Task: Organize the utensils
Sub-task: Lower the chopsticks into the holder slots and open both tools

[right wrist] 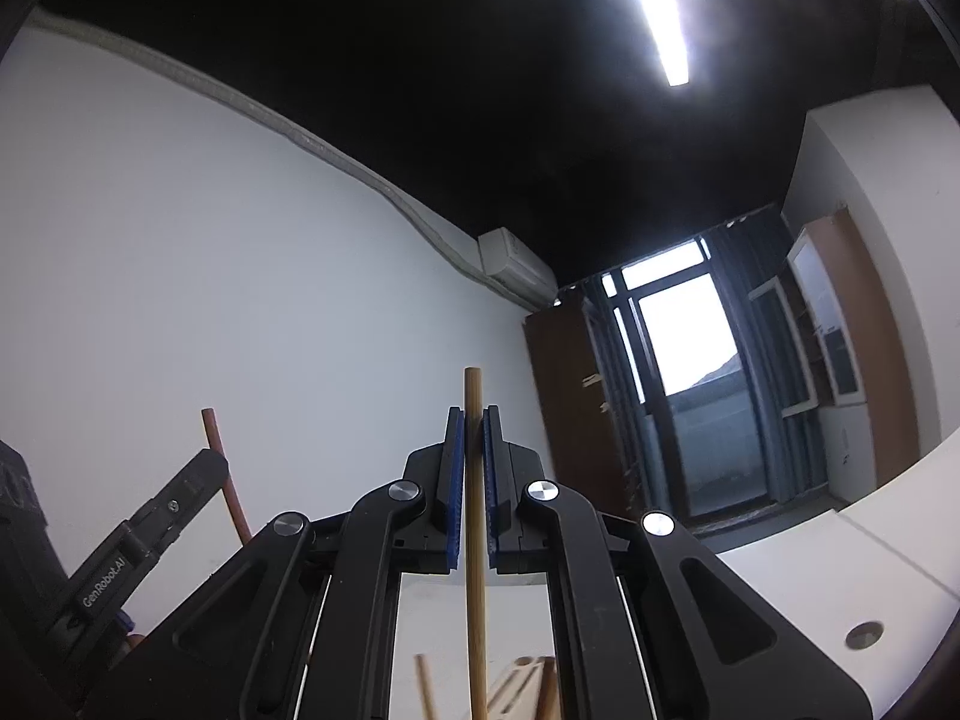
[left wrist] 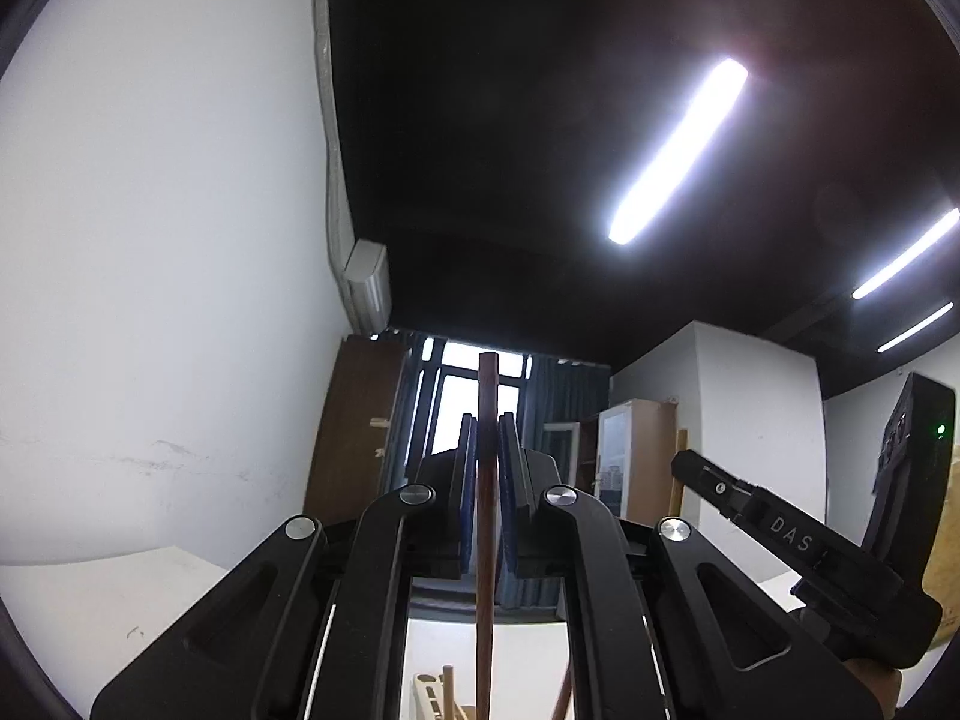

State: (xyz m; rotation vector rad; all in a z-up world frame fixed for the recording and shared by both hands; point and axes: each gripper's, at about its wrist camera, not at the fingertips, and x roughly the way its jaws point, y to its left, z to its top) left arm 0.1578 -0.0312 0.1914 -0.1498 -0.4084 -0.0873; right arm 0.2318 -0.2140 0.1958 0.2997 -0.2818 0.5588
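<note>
The left gripper (left wrist: 487,456) pinches a dark reddish-brown wooden stick (left wrist: 486,540). Its blue pads (left wrist: 510,480) press on the stick from both sides. The stick stands straight up, and its top pokes out above the jaws. The right gripper (right wrist: 474,450) does the same with a lighter, yellow-brown wooden stick (right wrist: 477,540). Both sticks look like chopsticks or thin utensil handles; I cannot tell which.

Both grippers tilt upward, so each camera sees mostly the white wall (left wrist: 150,240), the dark ceiling and the window (right wrist: 690,348). I think the sticks are held high and upright so they come clear of the other things below.

At the very bottom of the right view, a pale wooden holder (right wrist: 516,690) peeks out on the white table (right wrist: 810,570), with more sticks by it. The sticks probably go there.
</note>
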